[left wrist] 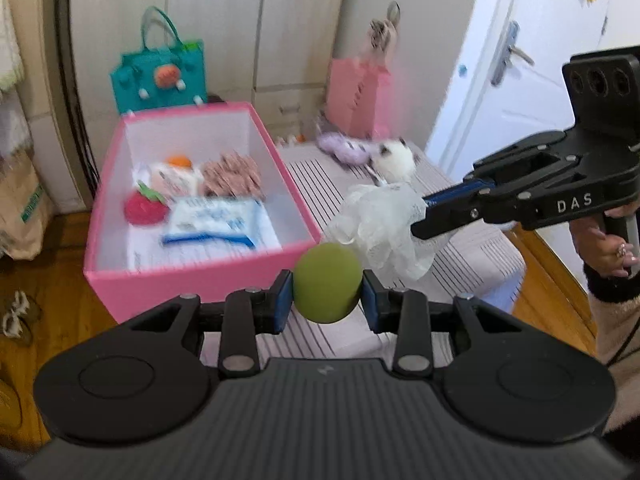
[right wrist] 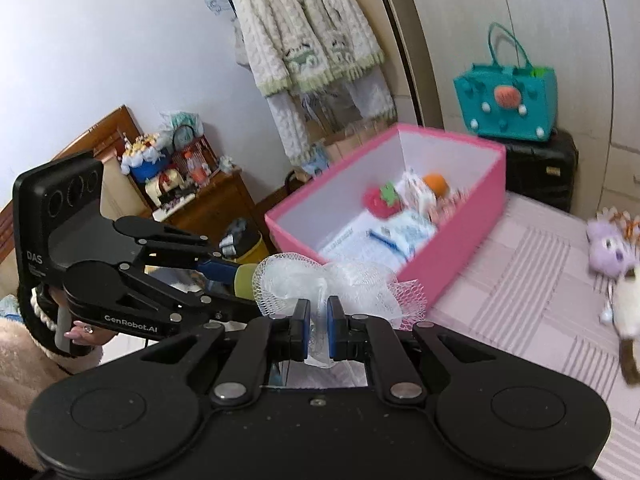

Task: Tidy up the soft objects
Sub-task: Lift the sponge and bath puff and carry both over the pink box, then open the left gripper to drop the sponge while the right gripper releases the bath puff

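My left gripper [left wrist: 327, 294] is shut on a green soft ball [left wrist: 327, 282], held just in front of the pink box [left wrist: 200, 276]; it also shows in the right wrist view [right wrist: 224, 276] with the ball [right wrist: 245, 280]. My right gripper [right wrist: 319, 322] is shut on a white mesh bath pouf [right wrist: 320, 280], beside the box's near corner [right wrist: 416, 268]; in the left wrist view the right gripper [left wrist: 420, 216] holds the pouf [left wrist: 380, 228] above the bed. The box holds a red strawberry plush [left wrist: 144, 208], a wipes pack [left wrist: 212, 220] and other soft items.
A purple plush [left wrist: 344, 148] and a white plush [left wrist: 394, 160] lie on the striped pink bed cover [left wrist: 472, 252]. A teal bag [left wrist: 160, 76] and a pink bag [left wrist: 356, 92] stand behind. A wardrobe, a door and a wooden floor surround the bed.
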Motion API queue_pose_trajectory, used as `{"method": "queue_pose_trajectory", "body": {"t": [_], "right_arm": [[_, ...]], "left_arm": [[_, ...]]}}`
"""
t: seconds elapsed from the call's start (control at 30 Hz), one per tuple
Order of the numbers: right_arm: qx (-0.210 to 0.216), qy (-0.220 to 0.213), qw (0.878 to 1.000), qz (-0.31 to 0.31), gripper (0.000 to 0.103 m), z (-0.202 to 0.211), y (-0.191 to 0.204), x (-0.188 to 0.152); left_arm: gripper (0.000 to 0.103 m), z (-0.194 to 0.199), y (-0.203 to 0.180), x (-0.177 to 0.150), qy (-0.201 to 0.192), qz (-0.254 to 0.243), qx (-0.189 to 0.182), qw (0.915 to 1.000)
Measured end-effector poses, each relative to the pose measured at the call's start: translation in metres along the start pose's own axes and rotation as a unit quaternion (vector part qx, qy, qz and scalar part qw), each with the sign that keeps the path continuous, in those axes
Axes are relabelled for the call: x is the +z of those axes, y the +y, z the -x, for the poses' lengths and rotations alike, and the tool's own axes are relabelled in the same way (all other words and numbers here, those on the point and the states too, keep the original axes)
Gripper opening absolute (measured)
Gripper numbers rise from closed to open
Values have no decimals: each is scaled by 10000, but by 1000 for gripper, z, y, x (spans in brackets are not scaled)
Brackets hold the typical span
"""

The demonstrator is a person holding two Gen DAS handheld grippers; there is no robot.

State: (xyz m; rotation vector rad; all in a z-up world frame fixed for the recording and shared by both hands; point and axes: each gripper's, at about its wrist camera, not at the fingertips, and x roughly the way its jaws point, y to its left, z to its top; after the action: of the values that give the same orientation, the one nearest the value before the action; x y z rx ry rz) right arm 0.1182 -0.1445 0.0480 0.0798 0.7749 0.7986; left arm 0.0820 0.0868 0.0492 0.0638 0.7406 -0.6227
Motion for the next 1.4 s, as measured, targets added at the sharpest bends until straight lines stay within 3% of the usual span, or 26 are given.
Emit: {"method": "queue_pose_trajectory", "body": {"t": [0.13, 0.33, 0.57, 0.77, 0.83, 0.97, 1.1, 1.2, 1.27, 1.4], "right_arm": [[-65, -241, 9995, 192, 10, -8, 5, 24], [-272, -512, 9980, 264, 10, -36, -6, 56], [-776, -300, 9960, 315, 11, -107, -35, 85], [-811, 145, 9966, -20, 11, -157, -66, 93], [-820, 276, 9962, -84, 16, -168, -72, 90], [-941, 419, 9947, 24, 18, -180, -73, 83], [-1010, 464, 9930, 397, 19, -182, -64, 78], [-1140, 372, 9916, 490, 31, -178, -60, 78], [-1214, 314, 9910, 471, 31, -172, -62, 78], [-1218, 146, 9917, 394, 32, -151, -61, 76]], "left_arm": [[35, 3, 16, 15, -335, 35, 117, 9994], [36, -12, 50, 28, -830, 76, 644, 9944], [36, -68, 98, 43, -400, 548, 864, 9939], [37, -102, 115, 45, -308, 625, 1135, 9911], [37, -110, 118, 44, -277, 594, 1266, 9898], [38, -123, 121, 46, -194, 589, 1556, 9859], [39, -127, 118, 49, -162, 468, 1602, 9858], [51, -127, 114, 48, -311, 368, 2034, 9779], [54, -121, 110, 47, -418, 283, 2233, 9734], [57, -102, 105, 43, -555, 280, 2191, 9737]]}}
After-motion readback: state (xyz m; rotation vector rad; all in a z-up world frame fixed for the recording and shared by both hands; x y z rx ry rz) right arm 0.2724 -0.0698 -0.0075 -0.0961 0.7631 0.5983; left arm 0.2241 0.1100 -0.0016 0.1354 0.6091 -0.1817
